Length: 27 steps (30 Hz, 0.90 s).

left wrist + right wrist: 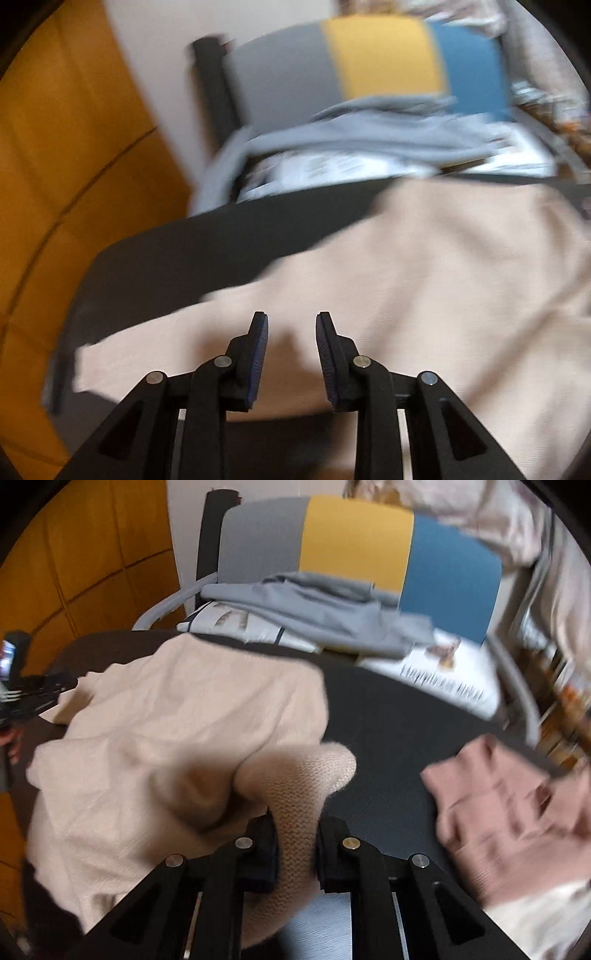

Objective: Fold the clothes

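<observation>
We see a chair (354, 542) striped grey, yellow and blue, holding printed cushions (443, 672), beside orange panelling (55, 147).

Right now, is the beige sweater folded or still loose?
Loose, not folded. The beige sweater lies rumpled in uneven heaps on the dark table, and the right claw pinches a knit bunch of it.

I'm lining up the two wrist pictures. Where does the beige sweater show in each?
Left wrist: beige sweater fills the lower right, under the open left claw.
Right wrist: it fills the left and centre; the right claw pinches a knitted fold of it.
Shared landmark: the grey, yellow and blue chair back, top centre.
</observation>
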Motion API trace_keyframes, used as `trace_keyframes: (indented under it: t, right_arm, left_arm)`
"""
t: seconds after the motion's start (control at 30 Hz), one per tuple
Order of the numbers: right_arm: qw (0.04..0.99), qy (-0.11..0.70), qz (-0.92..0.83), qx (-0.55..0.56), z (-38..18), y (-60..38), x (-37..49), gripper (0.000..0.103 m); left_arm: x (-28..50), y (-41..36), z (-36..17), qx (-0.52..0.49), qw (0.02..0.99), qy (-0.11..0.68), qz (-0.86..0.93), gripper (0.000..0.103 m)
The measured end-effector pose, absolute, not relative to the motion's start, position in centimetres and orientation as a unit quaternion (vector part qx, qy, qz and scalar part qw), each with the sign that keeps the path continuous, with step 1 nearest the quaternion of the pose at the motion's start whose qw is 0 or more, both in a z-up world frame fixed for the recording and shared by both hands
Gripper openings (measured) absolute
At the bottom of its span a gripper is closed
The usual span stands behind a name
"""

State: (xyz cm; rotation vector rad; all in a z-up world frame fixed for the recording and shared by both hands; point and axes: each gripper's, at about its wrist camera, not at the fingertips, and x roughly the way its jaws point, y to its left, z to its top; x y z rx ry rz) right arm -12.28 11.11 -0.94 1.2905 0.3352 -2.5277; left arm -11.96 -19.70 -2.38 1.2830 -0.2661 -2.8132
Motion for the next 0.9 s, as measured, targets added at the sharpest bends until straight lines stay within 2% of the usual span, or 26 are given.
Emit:
trace_keyframes:
  t: [0.07, 0.17, 0.27, 0.3, 0.37, 0.47, 0.57, 0.77, 0.83, 0.87, 0.9]
  right_arm:
    - [0.139, 0.132, -0.872, 0.451, -1.5, 10.2, -13.1, 0.015]
    - [0.135, 0.139, -0.86, 0.471, -4.0, 9.2, -14.4, 0.016]
    - [0.151, 0.109, -0.842, 0.506, -7.0, 9.5, -15.3, 0.025]
    - [0.156, 0.088, -0.842, 0.509, -7.2, 10.0, -15.1, 0.035]
    - [0.161, 0.036, -0.851, 0.498, -6.5, 11.9, -13.6, 0.048]
    - [0.166, -0.02, -0.863, 0.478, -4.6, 14.5, -10.1, 0.063]
    - [0.188, -0.045, -0.851, 0.488, -3.9, 15.6, -6.2, 0.063]
    - [0.254, -0.086, -0.796, 0.542, -5.7, 13.6, -1.7, 0.062]
    - [0.263, -0.085, -0.79, 0.547, -6.6, 11.5, -2.0, 0.059]
    - [0.267, -0.085, -0.787, 0.55, -7.0, 10.5, -2.2, 0.051]
    - [0.261, -0.071, -0.79, 0.55, -7.5, 9.7, -2.5, 0.033]
  left_arm:
    - [-10.8, -15.5, -2.9, 0.416, -0.06, -0.067, -0.905, 0.028]
    - [-9.4, -9.3, -5.6, 0.439, -0.13, -0.08, -0.885, 0.028]
    - [-8.3, -5.7, -9.0, 0.451, -0.139, -0.116, -0.874, 0.028]
    - [-7.8, -5.1, -9.7, 0.434, -0.126, -0.126, -0.883, 0.028]
    - [-7.6, -6.0, -10.1, 0.424, -0.124, -0.093, -0.892, 0.028]
    - [-7.4, -7.1, -9.9, 0.421, -0.128, -0.044, -0.897, 0.029]
    - [-7.2, -6.6, -9.3, 0.428, -0.126, -0.054, -0.893, 0.028]
    - [-3.8, -7.4, -5.5, 0.417, -0.152, 0.033, -0.896, 0.028]
    - [-1.6, -7.1, -4.5, 0.405, -0.164, 0.035, -0.899, 0.029]
    - [-0.4, -6.9, -4.1, 0.396, -0.17, 0.03, -0.902, 0.032]
    - [0.8, -6.4, -4.0, 0.387, -0.175, 0.016, -0.905, 0.034]
